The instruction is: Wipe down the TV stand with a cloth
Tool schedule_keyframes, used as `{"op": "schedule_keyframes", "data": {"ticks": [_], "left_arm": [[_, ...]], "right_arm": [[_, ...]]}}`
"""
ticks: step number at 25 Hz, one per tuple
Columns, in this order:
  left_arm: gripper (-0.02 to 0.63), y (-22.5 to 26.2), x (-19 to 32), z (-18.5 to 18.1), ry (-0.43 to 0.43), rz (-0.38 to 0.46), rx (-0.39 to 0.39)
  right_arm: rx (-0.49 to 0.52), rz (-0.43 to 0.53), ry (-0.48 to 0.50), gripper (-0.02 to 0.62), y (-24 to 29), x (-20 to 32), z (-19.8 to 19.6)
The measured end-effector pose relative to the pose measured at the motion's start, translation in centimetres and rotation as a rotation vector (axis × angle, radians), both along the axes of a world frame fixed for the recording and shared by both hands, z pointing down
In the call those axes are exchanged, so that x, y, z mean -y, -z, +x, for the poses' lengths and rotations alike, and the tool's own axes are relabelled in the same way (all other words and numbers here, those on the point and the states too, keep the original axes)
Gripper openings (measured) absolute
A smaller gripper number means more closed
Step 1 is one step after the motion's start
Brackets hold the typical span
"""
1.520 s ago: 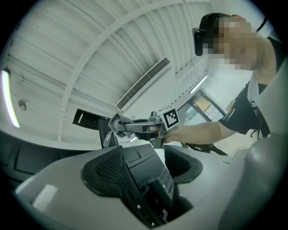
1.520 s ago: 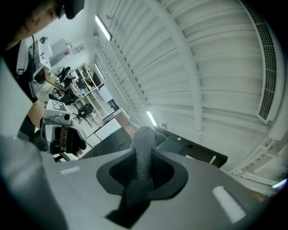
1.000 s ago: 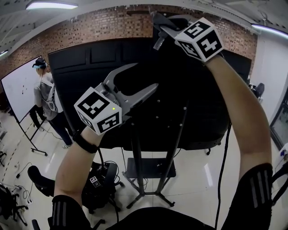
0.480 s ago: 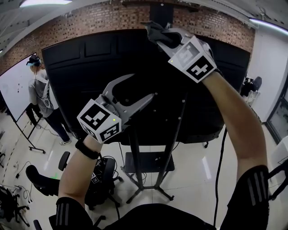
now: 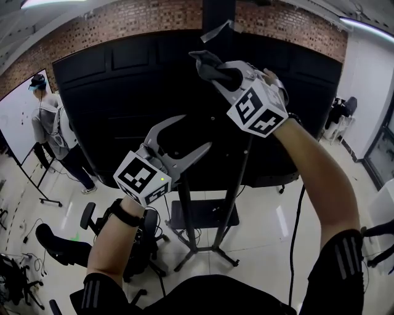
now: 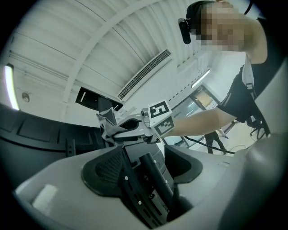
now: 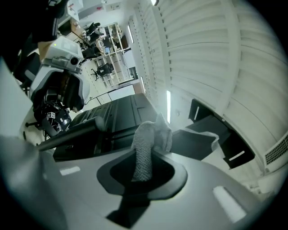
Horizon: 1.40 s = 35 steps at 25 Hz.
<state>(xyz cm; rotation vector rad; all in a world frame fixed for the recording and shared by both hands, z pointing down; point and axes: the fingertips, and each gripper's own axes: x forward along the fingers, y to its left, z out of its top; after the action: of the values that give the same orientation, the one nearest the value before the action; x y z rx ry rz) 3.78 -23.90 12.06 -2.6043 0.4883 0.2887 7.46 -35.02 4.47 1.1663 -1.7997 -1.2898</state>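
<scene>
- The right gripper [image 5: 212, 66] has its jaws closed on a grey woven cloth [image 7: 145, 148].
- The left gripper [image 5: 194, 131] has its jaws wide apart and empty, in front of the black metal TV stand [image 5: 186, 216].

The right tool [image 5: 212, 71] is covering most of the cloth [image 5: 202, 57], leaving only a dark tip showing. The picture's top edge is cutting off the TV stand [image 5: 218, 15] at its upright, and the left tool [image 5: 196, 131] is hiding part of its pole. Between the right tool's jaws, the cloth's lower end is seemingly lying in shadow.
</scene>
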Motion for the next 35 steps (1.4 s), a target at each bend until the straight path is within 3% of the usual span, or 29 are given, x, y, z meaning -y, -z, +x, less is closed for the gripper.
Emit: {"op": "schedule_keyframes", "data": {"ticks": [8,14,20,25,35], "left_arm": [[0.318,-3.7,-0.4,-0.1,0.031,0.030,0.047],[0.318,-7.3,-0.7,-0.3,0.020,-0.065,0.039],[0.318,-10.7,-0.5,-0.8,0.028,-0.128,0.048],[0.318,-12.5,-0.6,-1.3,0.024,-0.165,0.039],[0.318,-16.2,-0.5,-1.6,0.026,-0.241,0.060]], "right_arm": [[-0.120,-0.005,-0.070,0.067,-5.9,0.7,-0.4],[-0.188,-0.040,-0.105,0.067,-10.6,0.8,-0.4],[-0.356,0.082,-0.179,0.069,-12.6,1.1,-0.4],[-0.465,0.046,-0.240,0.066,-14.9,0.9,-1.3],[-0.413,-0.125,-0.293,0.064,-22.7,0.6,-0.8]]}}
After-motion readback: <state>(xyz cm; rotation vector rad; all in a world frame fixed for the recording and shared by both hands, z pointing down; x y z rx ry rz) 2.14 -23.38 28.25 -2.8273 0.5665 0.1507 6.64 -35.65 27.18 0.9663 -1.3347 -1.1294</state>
